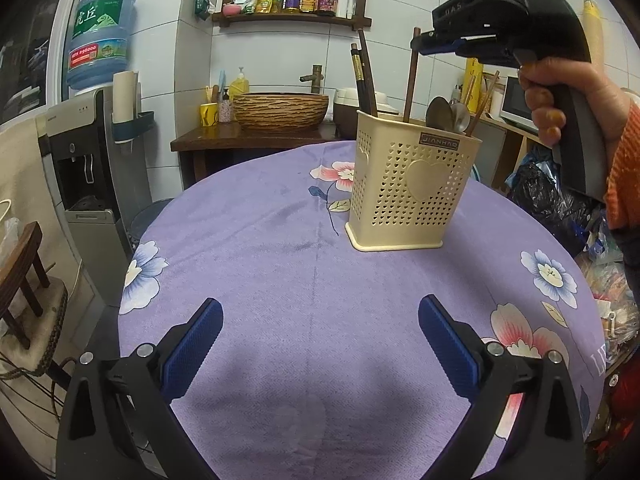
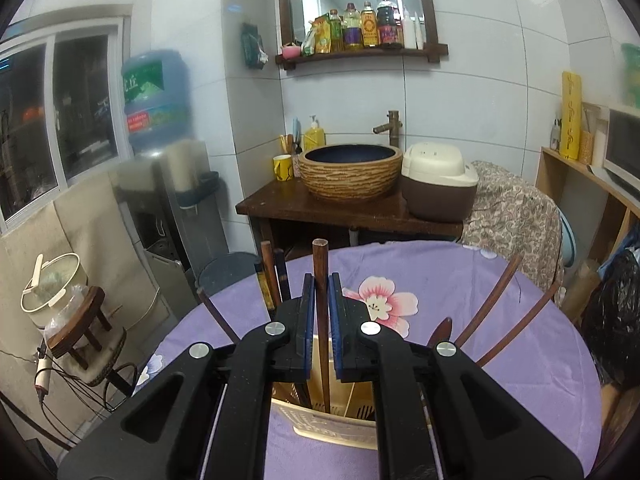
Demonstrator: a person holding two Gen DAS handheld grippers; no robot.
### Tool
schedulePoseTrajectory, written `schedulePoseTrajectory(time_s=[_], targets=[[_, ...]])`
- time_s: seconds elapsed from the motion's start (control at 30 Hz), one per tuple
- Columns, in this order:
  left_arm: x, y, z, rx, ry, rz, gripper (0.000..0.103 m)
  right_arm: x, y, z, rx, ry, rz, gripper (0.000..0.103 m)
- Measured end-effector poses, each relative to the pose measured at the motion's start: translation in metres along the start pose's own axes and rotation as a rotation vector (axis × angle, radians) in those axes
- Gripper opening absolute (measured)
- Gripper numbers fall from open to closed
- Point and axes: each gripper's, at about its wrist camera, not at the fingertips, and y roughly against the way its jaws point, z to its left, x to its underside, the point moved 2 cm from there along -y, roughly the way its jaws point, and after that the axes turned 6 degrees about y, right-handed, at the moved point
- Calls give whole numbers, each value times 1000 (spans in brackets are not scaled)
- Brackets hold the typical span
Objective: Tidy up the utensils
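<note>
A cream holder (image 1: 414,184) with little heart holes stands upright on the purple flower cloth (image 1: 260,248) of the round table. It has a name tag near its top edge and a big heart on its side.

Inside the holder, at the left end, are dark chopsticks (image 1: 364,80) that stick up high. In the middle one brown chopstick (image 1: 411,76) stands almost straight. At the right end are two metal spoons (image 1: 448,114) and a few thin brown sticks (image 1: 482,100) that lean to the right.

The right gripper (image 1: 420,42) is up above the holder. Its blue pads are pressed on both sides of the brown chopstick near the top. The low end of that chopstick is down in the holder. The right hand (image 1: 560,96) is wrapped around the black handle, with an orange sleeve at the wrist.

The left gripper (image 1: 320,312) is low over the cloth, well apart from the holder. Its blue pads are spread wide and nothing is between them.

From the right wrist camera, the gripper's black body covers most of the holder (image 2: 332,424). Only a bit of its rim and inside walls shows. The spoons are mostly hidden there; just one brown tip peeks out. The bottoms of all the sticks are out of sight inside the holder. The water jug (image 2: 158,100) on the left looks blurry.
</note>
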Motion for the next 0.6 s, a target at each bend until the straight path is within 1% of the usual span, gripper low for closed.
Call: schedulePoseTrajectory(time_s=[0.13,0.17,0.2,0.23,0.27,0.3,0.37,0.43,0.47,0.5,0.6], targets=[[0,0,0,0,-1,0,97,7,-4,-2,1,-9,14,10],[0,0,0,-1,-3,0,97,8,-4,-2,2,-8,15,19],[0,0,0,-2,-4,0,97,8,-2,-3,3,-8,11,39],[0,1,-1,-2,-6,-1,97,10,2,-3,9,-13,-6,52],[0,1,-1,-2,-6,-2,97,10,6,-3,16,-15,-25,70],[0,1,-1,-2,-6,-3,97,11,12,-3,24,-13,-44,73],[0,1,-1,-4,-7,-8,97,15,25,0,21,7,-72,76],[0,2,-2,-8,-9,-12,97,20,38,0,27,11,-85,86],[0,3,-2,-11,-13,-16,97,24,45,-1,30,11,-95,93],[1,3,-3,-14,-16,-22,97,29,55,-2,35,13,-116,97],[1,6,-7,-11,-25,-32,97,42,76,-4,77,37,-147,97]])
